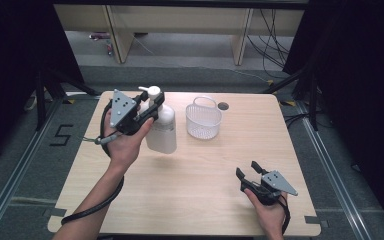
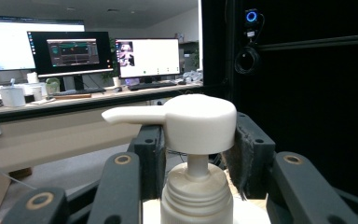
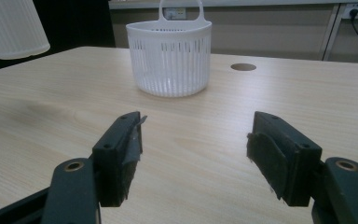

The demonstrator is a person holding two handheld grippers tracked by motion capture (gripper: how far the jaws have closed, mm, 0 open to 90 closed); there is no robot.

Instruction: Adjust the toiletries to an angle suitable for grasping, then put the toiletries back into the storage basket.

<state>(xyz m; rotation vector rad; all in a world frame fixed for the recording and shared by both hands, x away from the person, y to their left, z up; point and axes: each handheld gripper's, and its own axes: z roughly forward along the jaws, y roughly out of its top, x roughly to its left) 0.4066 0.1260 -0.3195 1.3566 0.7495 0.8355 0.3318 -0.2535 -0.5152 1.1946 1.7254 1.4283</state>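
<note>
The left tongs [image 1: 150, 107] are clamped on the neck of the white pump bottle [image 1: 161, 131], just under its pump head [image 2: 186, 121], holding the bottle just left of the white slotted basket [image 1: 203, 121] with its base clear of the desk [image 1: 200, 185]. The right tongs [image 1: 247, 170] stand apart with nothing between them, low over the desk, nearer the person than the basket and to its right.

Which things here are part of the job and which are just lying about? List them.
Part of the job:
- pump bottle, clamped at its neck by the left gripper and off the table
- white basket, standing beside it

Lying about or idle:
- right gripper, open, resting on the table
- monitors in the background
</note>
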